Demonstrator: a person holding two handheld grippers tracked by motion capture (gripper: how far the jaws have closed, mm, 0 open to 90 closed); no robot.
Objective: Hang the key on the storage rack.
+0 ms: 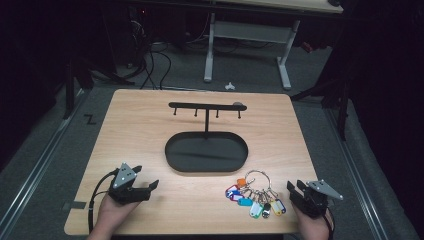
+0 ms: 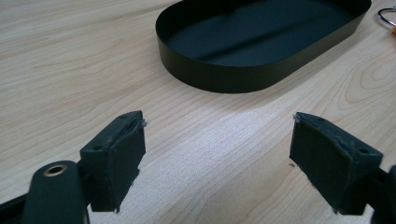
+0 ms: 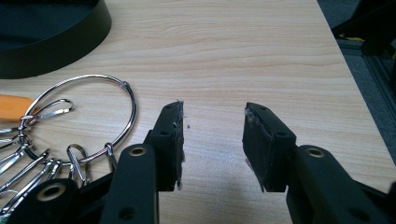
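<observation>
A large metal key ring point(image 1: 257, 179) with several coloured key tags point(image 1: 256, 202) lies on the wooden table point(image 1: 140, 130), front right. In the right gripper view the key ring point(image 3: 91, 116) lies just left of my jaws. A black stand with an oval tray point(image 1: 206, 152) and a hook bar point(image 1: 206, 106) sits mid-table; the oval tray point(image 2: 261, 42) is ahead in the left gripper view. My left gripper point(image 1: 147, 186) rests front left, open and empty, as does the left gripper point(image 2: 217, 154) in its own view. My right gripper point(image 1: 294, 189) is open beside the tags, and the right gripper point(image 3: 212, 135) holds nothing.
The table's right edge point(image 3: 355, 88) runs close to my right gripper, with dark floor beyond it. A white-legged desk point(image 1: 247, 45) stands behind the table. Bare wood lies between the two grippers.
</observation>
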